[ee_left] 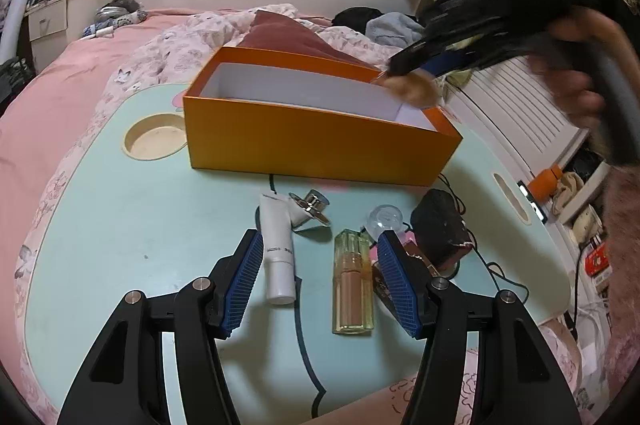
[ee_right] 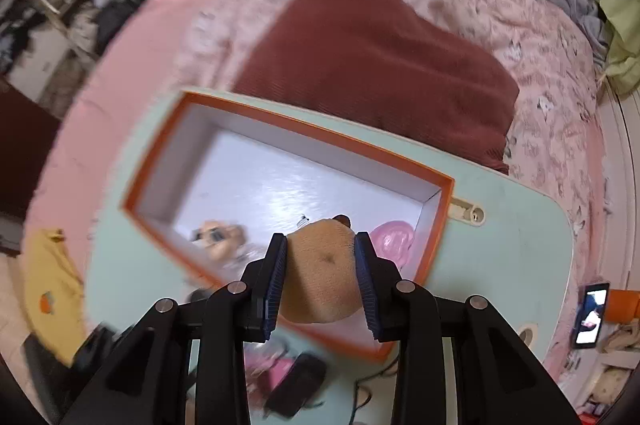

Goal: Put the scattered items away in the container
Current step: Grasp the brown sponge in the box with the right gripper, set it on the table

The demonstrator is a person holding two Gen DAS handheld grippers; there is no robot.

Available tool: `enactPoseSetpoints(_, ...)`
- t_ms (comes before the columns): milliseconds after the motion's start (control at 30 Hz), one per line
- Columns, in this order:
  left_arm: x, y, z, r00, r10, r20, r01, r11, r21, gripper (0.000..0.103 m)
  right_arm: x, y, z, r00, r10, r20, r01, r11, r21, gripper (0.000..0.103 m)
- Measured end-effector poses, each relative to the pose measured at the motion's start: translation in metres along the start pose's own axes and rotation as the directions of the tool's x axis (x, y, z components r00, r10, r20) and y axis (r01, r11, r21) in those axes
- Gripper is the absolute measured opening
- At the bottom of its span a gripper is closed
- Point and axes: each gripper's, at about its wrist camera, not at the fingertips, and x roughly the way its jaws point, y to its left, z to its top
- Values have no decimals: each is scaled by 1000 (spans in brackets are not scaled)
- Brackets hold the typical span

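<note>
Two grippers were in view, one per hand. The right gripper (ee_right: 320, 245) pointed steeply down over the orange box (ee_right: 168, 153), its blue pads (ee_right: 276, 273) pressed against both sides of a tan plush toy (ee_right: 324, 281), which bulged between them. From the left wrist view the same gripper (ee_left: 404, 65) reached in from the upper right, blurred, with the plush toy (ee_left: 416, 89) hanging over the far right corner of the orange box (ee_left: 312, 149); a hand (ee_left: 576, 93) wrapped its grip behind. Inside the box, on its white floor, lay a pink round item (ee_right: 394, 245) near the right wall and a small blurred pale thing (ee_right: 218, 235) toward the left.

The left gripper (ee_left: 320, 257) tilted down toward the pale green lap table (ee_left: 120, 225), jaws standing apart and holding nothing. Between its pads (ee_left: 240, 281), on the table, lay a white tube (ee_left: 278, 249) and a clear bottle of amber liquid (ee_left: 354, 289), side by side and apart from each other. Beyond the tube sat a small white piece with a shiny metal cap (ee_left: 310, 209), and just beside the right pad a clear round ball (ee_left: 386, 219). A dark speckled block (ee_left: 440, 229) lay further right, with a thin black cable (ee_left: 496, 273) trailing past it. All of this rested on a pink bedspread (ee_left: 60, 97)
</note>
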Motion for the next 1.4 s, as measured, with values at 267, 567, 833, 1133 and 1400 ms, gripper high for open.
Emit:
enactPoseSetpoints(267, -7, 19, 6, 1000, 4, 23, -2, 996, -90, 60, -35, 7, -93, 991, 84, 105, -77, 995, -66, 33)
enactPoseSetpoints(567, -25, 37, 28, 999, -14, 52, 23, 985, -172, 60, 5, -31, -159, 977, 142, 159, -155, 985, 72, 38)
enactPoseSetpoints(833, -19, -4, 88, 994, -111, -9, 110, 992, -62, 60, -18, -54, -184, 893, 100, 438, -215, 951, 221, 61)
enactPoseSetpoints(1133, 144, -76, 152, 865, -117, -488, 93, 993, -73, 58, -23, -62, -198, 881, 139, 453, -264, 937, 226, 61)
enactPoseSetpoints(1400, 191, -80, 144, 841, -157, -518, 107, 986, -125, 50, -16, -70, -209, 870, 200, 451, -334, 911, 240, 61)
